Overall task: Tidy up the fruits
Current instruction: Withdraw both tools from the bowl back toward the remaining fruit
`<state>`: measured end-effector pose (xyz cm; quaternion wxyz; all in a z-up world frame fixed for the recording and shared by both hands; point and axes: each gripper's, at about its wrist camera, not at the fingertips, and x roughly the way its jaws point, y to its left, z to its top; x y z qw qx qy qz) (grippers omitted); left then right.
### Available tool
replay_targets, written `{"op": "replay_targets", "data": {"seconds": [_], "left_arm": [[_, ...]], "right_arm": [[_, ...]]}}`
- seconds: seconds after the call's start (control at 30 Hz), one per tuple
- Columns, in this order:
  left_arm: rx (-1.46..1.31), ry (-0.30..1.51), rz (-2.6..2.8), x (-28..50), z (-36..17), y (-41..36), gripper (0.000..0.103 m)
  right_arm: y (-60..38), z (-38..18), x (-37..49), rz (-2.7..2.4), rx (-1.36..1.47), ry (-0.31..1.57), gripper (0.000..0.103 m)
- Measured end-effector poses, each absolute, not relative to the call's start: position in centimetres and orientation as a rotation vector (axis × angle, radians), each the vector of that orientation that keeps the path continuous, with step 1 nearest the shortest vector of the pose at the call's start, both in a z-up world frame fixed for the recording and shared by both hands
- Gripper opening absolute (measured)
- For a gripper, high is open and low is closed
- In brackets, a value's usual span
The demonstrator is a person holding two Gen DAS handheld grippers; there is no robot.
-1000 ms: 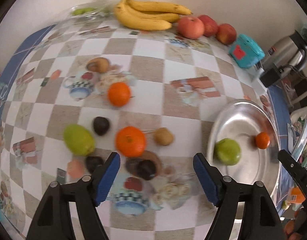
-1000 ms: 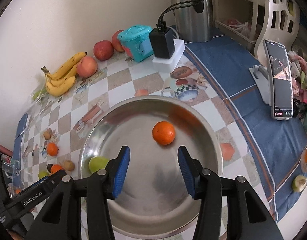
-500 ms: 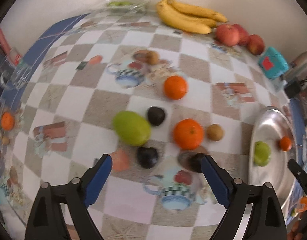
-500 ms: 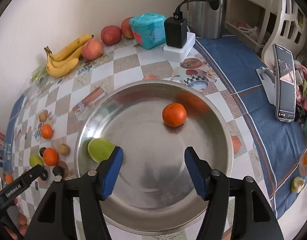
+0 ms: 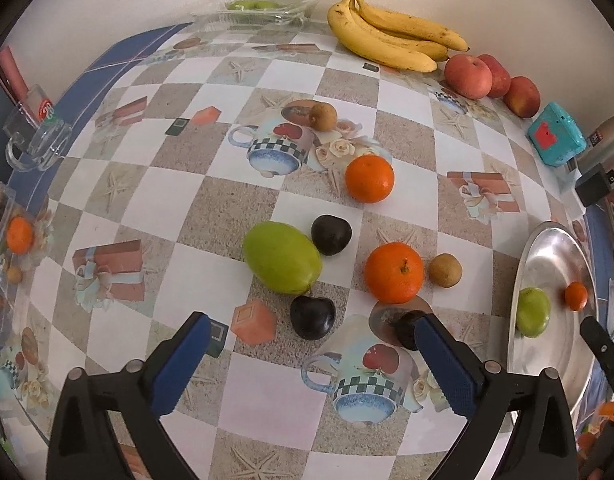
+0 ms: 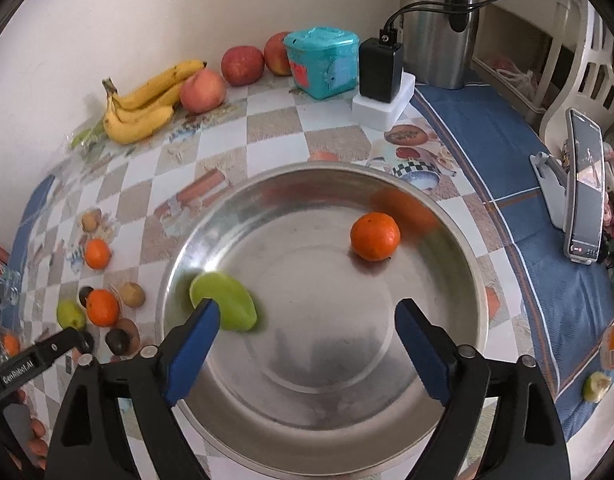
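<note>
My left gripper (image 5: 311, 330) hangs over loose fruit on the checked cloth, its jaws opening wide. A dark plum (image 5: 311, 316) lies between the fingers, untouched, and another dark fruit (image 5: 403, 328) is half hidden behind the right finger. Just beyond lie a green mango (image 5: 282, 257), a plum (image 5: 331, 235), two oranges (image 5: 394, 273) (image 5: 369, 179) and a small brown fruit (image 5: 445, 270). My right gripper (image 6: 307, 312) is above the steel bowl (image 6: 459, 232) with its jaws opening and nothing between them. In the bowl are a green fruit (image 6: 227, 304) beside the left finger and a small orange (image 6: 375, 236).
Bananas (image 5: 391, 38) and apples (image 5: 469, 77) line the back wall. A teal box (image 6: 321, 62), black adapter (image 6: 381, 70) and kettle (image 6: 443, 20) stand behind the bowl. A phone on a stand (image 6: 585, 184) is at right, a glass mug (image 5: 39, 136) at left.
Both pairs of jaws have spread much wider. The left gripper has shifted left, away from the bowl, over the loose fruit. The green fruit sits farther inside the bowl.
</note>
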<state>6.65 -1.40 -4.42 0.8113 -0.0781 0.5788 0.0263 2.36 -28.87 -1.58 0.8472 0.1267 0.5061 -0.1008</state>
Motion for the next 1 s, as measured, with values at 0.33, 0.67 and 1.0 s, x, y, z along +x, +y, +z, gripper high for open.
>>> {"op": "replay_targets", "data": {"seconds": [0.33, 0.67, 1.0], "left_arm": [[-0.183, 1.2, 0.059, 6.3, -3.4, -0.7, 0.103], [-0.235, 1.194, 0.084, 6.1, -2.4, 1.8, 0.103], [-0.305, 1.164, 0.142, 6.4, -1.3, 5.4, 0.103]], "right_arm": [[-28.8, -1.3, 2.2, -0.215, 0.28, 1.042, 0.092], [-27.0, -1.3, 2.1, -0.174, 0.28, 1.062, 0.092], [-23.3, -0.8, 2.7, -0.058, 0.275, 1.051, 0.092]]}}
